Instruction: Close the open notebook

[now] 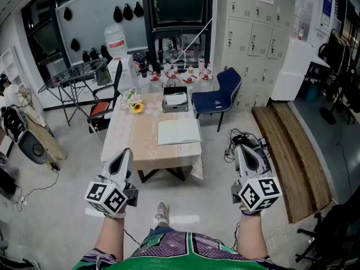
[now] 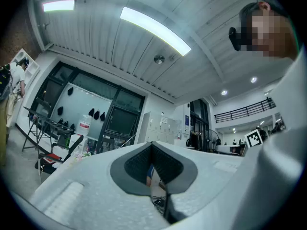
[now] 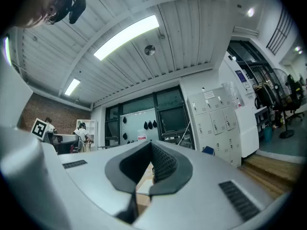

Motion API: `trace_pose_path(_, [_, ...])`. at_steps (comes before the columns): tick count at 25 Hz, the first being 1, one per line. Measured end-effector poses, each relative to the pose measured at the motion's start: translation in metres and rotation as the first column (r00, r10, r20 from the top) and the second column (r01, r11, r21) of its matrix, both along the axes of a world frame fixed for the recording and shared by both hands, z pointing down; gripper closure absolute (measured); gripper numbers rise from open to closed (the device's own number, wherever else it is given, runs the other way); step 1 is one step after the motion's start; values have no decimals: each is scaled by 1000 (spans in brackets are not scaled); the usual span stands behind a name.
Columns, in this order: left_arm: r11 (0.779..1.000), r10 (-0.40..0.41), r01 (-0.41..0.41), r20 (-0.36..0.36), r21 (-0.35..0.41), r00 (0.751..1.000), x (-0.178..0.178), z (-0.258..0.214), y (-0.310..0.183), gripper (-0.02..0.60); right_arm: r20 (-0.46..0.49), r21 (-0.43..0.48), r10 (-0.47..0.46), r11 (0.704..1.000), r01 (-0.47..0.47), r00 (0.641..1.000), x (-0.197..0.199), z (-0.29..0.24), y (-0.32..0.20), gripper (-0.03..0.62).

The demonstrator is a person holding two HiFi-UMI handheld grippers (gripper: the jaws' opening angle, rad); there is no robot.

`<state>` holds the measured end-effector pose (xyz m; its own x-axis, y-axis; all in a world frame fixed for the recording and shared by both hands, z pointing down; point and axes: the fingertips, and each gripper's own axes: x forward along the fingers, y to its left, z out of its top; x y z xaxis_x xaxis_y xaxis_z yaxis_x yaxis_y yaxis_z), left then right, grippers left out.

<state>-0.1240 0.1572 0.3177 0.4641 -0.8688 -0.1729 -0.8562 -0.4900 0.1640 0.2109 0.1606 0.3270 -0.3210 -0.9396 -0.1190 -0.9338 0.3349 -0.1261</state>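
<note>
An open notebook with pale pages lies flat on the right part of a small table covered with a beige cloth, well ahead of me. Both grippers are held near my body, short of the table. My left gripper sits below the table's left front corner, jaws together with nothing between them. My right gripper hovers over the floor to the right of the table, shut and empty. Neither touches the notebook.
A box with papers and a flower bunch stand at the table's far end. A blue chair and a black-red chair flank it. Cables lie on the floor right; a wooden platform runs further right.
</note>
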Motion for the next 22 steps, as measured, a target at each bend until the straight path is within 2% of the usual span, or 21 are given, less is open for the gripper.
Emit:
trace_pose_path(12, [1000,-27,27,22,-2,999,6,10,11,566,-45,-25,-13,1000,11,999,-2,12,7,595])
trace_pose_path(17, [1000,-29,29,-4,-7,1000,2,14,13,566,6,-18,-61,998,61,998,-9,13,8,595])
trace_pose_path(22, [1000,-26,26,-6,-1,1000,-2,13,12,566,5,-20,-75,997,75,997,-16,13,5,595])
